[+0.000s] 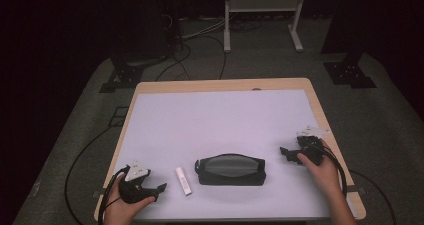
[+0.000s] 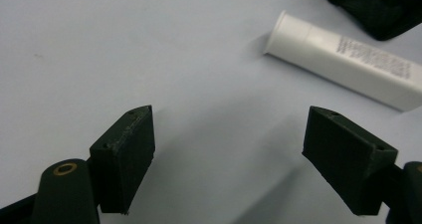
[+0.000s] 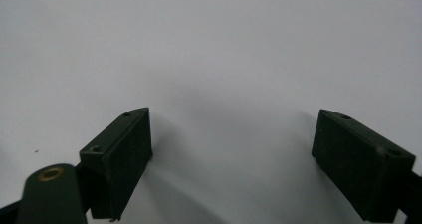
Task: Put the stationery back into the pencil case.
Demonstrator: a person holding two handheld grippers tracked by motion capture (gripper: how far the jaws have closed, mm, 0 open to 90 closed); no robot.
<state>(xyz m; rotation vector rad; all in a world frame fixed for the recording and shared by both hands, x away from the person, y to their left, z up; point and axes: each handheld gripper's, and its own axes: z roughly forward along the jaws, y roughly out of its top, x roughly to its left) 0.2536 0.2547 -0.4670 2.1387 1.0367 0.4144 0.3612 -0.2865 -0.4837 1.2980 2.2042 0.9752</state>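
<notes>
On the worktop [image 1: 165, 120], near edge: white tube [image 1: 183, 180] lying flat, just left of black pouch [image 1: 230, 169], not touching it. Left gripper [image 1: 161, 187] beside tube, jaws apart, nothing between. Right gripper [image 1: 284, 152] right of pouch, jaws apart, empty. Tube looks light, smooth, likely slippery and slightly squeezable; best taken across mid-body, clear of cap end. Pouch soft, will sag

Both grippers [image 1: 161, 187] [image 1: 283, 151] agape, empty
</notes>
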